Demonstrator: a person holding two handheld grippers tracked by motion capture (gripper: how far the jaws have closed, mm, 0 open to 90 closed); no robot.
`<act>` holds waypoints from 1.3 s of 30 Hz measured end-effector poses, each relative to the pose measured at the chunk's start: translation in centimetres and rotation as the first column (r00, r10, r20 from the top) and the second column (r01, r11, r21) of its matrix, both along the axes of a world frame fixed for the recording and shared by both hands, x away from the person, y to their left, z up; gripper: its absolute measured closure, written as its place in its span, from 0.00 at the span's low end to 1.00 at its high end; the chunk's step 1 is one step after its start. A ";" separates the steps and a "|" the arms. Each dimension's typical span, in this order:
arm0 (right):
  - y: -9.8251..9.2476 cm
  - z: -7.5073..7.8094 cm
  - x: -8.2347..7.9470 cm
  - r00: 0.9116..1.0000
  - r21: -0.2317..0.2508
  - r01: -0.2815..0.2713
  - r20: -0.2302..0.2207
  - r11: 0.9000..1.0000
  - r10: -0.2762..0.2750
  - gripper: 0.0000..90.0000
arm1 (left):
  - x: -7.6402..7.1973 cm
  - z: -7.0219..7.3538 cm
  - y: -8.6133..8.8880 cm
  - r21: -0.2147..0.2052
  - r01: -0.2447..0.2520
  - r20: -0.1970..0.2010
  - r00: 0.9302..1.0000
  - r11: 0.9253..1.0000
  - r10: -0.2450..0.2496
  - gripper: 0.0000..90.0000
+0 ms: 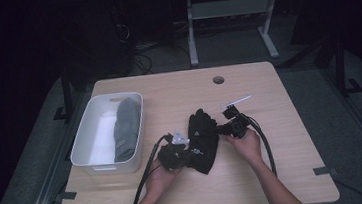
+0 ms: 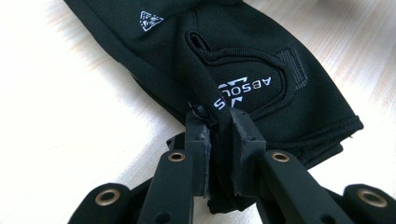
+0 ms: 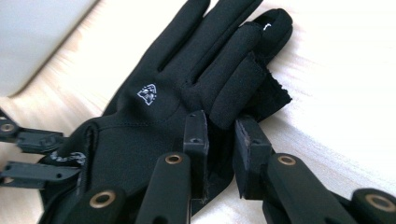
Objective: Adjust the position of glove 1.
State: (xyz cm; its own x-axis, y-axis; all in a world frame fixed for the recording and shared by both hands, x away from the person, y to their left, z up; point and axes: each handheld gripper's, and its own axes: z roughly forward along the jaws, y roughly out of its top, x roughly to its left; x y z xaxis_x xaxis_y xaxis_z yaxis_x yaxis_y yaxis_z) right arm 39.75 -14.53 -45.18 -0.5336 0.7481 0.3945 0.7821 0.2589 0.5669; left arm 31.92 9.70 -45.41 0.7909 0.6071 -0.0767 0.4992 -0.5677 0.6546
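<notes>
A black glove (image 1: 202, 135) with a small white logo lies flat on the wooden table (image 1: 276, 173), its fingers pointing away from the person. My left gripper (image 1: 184, 153) is at the wrist end; in the left gripper view its pads (image 2: 201, 135) pinch a raised fold of the glove (image 2: 261, 60) by the printed strap, so the left gripper (image 2: 217, 119) is shut on it. My right gripper (image 1: 220, 127) comes in from the glove's right side. In the right gripper view the glove (image 3: 177, 79) has its edge fabric between the jaws, below the thumb, with the right gripper (image 3: 222, 123) shut on it.
A white bin (image 1: 85, 141) stands at the table's left with a grey folded cloth (image 1: 125, 127) inside. A cable hole (image 1: 218, 80) sits near the far edge. Black cables trail from both grippers toward the person. The left gripper's jaws (image 3: 28, 154) show at the right gripper view's left edge.
</notes>
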 end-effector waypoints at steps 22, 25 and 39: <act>0.4 4.5 -0.2 0.998 0.054 -0.034 0.045 0.998 0.032 0.85 | -0.5 5.1 1.8 -0.036 0.008 0.054 0.999 0.999 -0.006 0.88; 0.8 5.3 -0.1 0.998 0.058 -0.038 0.056 0.998 0.035 0.85 | -0.5 5.9 2.2 -0.037 0.011 0.065 0.998 0.999 -0.009 0.88; 3.1 9.1 0.8 0.994 0.082 -0.064 0.091 0.995 0.056 0.85 | -0.2 9.1 4.8 -0.066 -0.012 0.086 0.996 0.998 0.018 0.88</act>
